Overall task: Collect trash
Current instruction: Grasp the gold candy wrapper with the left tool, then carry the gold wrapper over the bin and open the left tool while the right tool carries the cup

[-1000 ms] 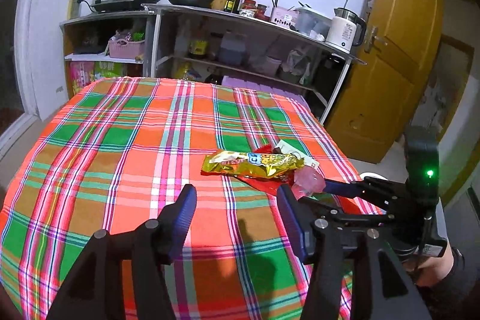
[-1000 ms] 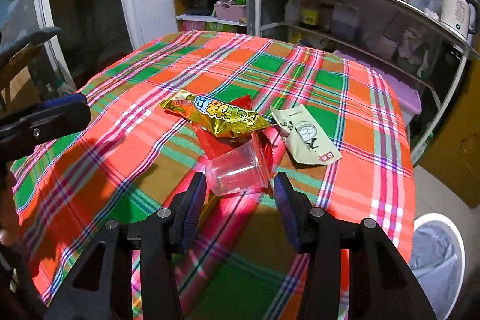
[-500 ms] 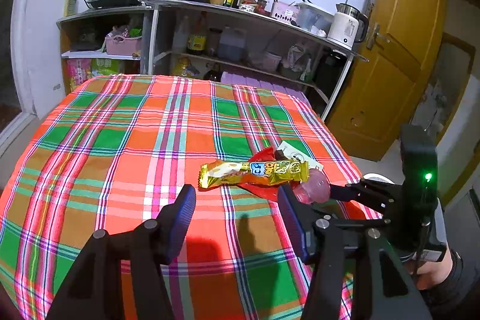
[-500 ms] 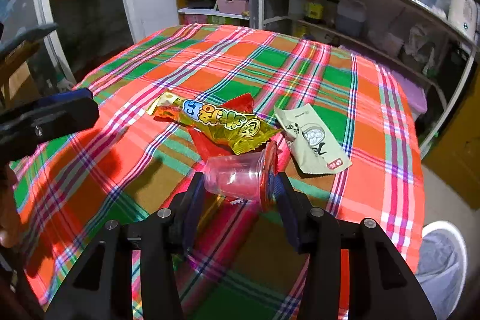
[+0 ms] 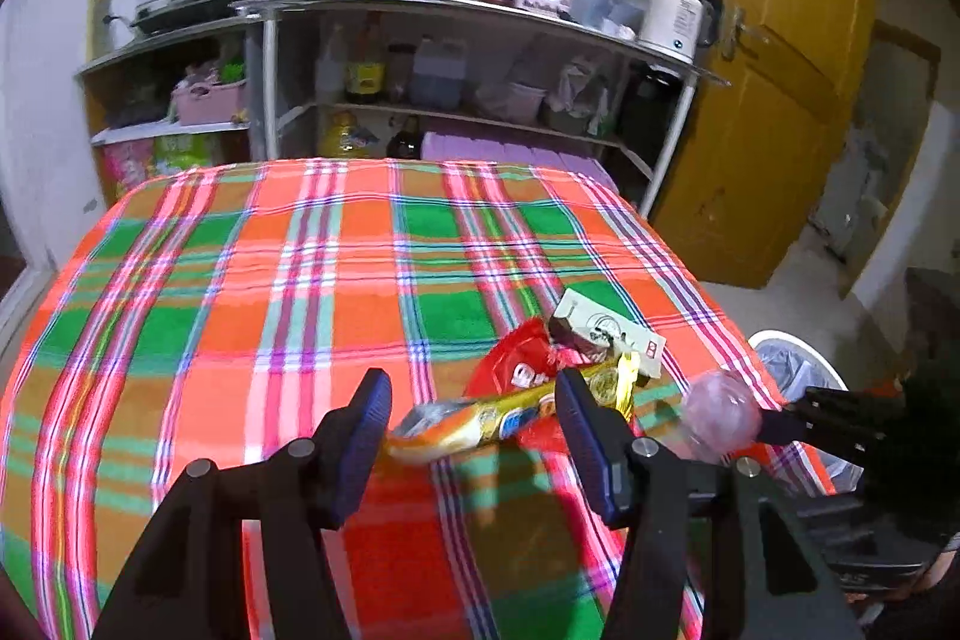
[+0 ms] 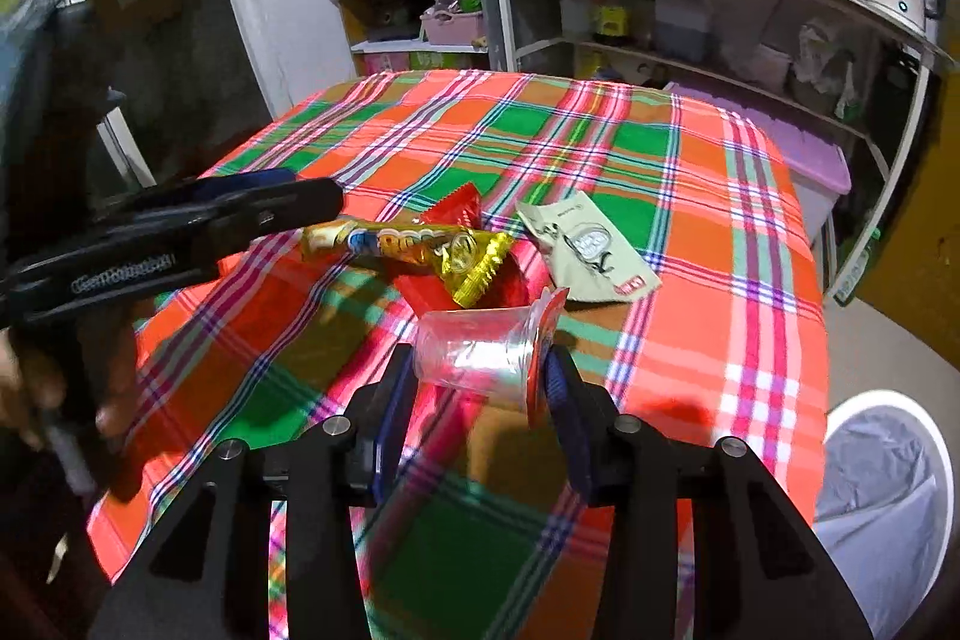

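My right gripper (image 6: pixel 477 388) is shut on a clear plastic cup (image 6: pixel 480 349) with a red peeled lid, held above the plaid tablecloth (image 6: pixel 600 142). The cup also shows in the left wrist view (image 5: pixel 723 415). My left gripper (image 5: pixel 474 427) is open, its jaws on either side of a yellow snack wrapper (image 5: pixel 498 421), also in the right wrist view (image 6: pixel 414 247). Under it lies a red wrapper (image 5: pixel 516 364). A pale green packet (image 5: pixel 606 334) lies beside them, seen too in the right wrist view (image 6: pixel 591 250).
A white bin with a grey liner (image 6: pixel 888 472) stands on the floor by the table's right edge, also in the left wrist view (image 5: pixel 792 370). Kitchen shelves (image 5: pixel 480 64) with pots stand behind the table. A yellow door (image 5: pixel 780 88) is at right.
My right gripper has lifted the cup off the table. My left gripper has moved right and forward until its open jaws flank the yellow wrapper.
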{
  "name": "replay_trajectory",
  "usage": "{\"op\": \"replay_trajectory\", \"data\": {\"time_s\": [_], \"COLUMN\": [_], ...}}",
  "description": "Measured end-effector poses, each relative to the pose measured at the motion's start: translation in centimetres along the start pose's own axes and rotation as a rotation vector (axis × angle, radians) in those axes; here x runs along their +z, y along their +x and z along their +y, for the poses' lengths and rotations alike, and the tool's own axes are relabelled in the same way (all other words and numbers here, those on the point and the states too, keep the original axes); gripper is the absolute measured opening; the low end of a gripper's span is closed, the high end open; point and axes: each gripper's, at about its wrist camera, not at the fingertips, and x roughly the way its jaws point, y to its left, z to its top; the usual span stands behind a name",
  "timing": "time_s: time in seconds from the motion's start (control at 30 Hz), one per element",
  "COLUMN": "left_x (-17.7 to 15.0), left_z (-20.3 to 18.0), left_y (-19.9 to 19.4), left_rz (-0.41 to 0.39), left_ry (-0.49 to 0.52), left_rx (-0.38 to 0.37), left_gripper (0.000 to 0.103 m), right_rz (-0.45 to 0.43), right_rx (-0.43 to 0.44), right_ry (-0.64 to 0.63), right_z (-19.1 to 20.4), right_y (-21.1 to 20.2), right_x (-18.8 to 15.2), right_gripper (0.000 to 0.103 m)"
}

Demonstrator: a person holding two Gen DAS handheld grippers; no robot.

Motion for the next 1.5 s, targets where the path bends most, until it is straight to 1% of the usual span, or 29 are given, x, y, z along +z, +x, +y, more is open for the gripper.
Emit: {"op": "replay_trajectory", "data": {"time_s": [0.1, 0.17, 0.23, 0.33, 0.43, 0.5, 0.53, 0.57, 0.6, 0.63, 0.73, 0.87, 1.0, 1.27, 1.43, 1.5], "left_x": [0.3, 0.1, -0.3, -0.9, -1.6, -2.0, -2.2, -2.3, -2.3, -2.4, -2.7, -3.0, -3.2, -3.1, -3.2, -3.1], "left_z": [-0.4, -1.0, -1.6, -2.7, -3.8, -4.4, -4.6, -4.7, -4.7, -4.8, -5.0, -5.6, -7.0, -11.8, -15.1, -16.1], "left_y": [1.6, 3.1, 3.7, 3.8, 3.8, 3.9, 4.0, 4.1, 4.1, 3.9, 2.7, 0.8, -1.2, -4.6, -5.6, -5.8], "left_rz": [0.033, 0.096, 0.118, 0.129, 0.137, 0.149, 0.160, 0.168, 0.169, 0.162, 0.135, 0.095, 0.057, -0.013, -0.033, -0.044], "left_ry": [0.046, 0.086, 0.129, 0.193, 0.263, 0.292, 0.295, 0.294, 0.290, 0.281, 0.245, 0.209, 0.181, 0.181, 0.189, 0.191], "left_rx": [-0.036, -0.058, -0.054, -0.049, -0.017, 0.011, 0.021, 0.029, 0.031, 0.028, 0.007, -0.010, -0.048, -0.144, -0.206, -0.216], "left_gripper": [0.056, 0.056, 0.056, 0.056, 0.056, 0.047, 0.033, 0.023, 0.022, 0.020, 0.011, 0.011, 0.011, 0.011, 0.011, 0.011], "right_rz": [-0.003, -0.004, -0.006, -0.009, -0.007, -0.009, -0.011, -0.012, -0.014, -0.016, -0.025, -0.046, -0.070, -0.119, -0.154, -0.165], "right_rx": [0.007, 0.005, 0.002, 0.002, -0.001, -0.003, -0.004, -0.005, -0.007, -0.008, -0.014, -0.021, -0.031, -0.070, -0.108, -0.124], "right_ry": [0.022, 0.030, 0.036, 0.049, 0.063, 0.070, 0.073, 0.074, 0.079, 0.082, 0.094, 0.114, 0.133, 0.180, 0.212, 0.222], "right_z": [-0.7, -1.2, -1.5, -2.1, -2.7, -3.0, -3.1, -3.1, -3.2, -3.3, -3.7, -4.2, -4.7, -6.1, -7.2, -7.7], "right_y": [-0.6, -0.9, -1.1, -1.5, -1.7, -2.0, -2.2, -2.3, -2.6, -2.7, -3.5, -4.9, -6.6, -10.2, -12.8, -13.6], "right_x": [-0.4, -0.6, -0.9, -1.1, -1.4, -1.6, -1.8, -1.9, -2.0, -2.1, -2.5, -3.0, -3.7, -5.1, -6.2, -6.5], "right_gripper": [0.045, 0.045, 0.045, 0.045, 0.045, 0.045, 0.045, 0.045, 0.045, 0.045, 0.045, 0.045, 0.045, 0.045, 0.045, 0.045]}}
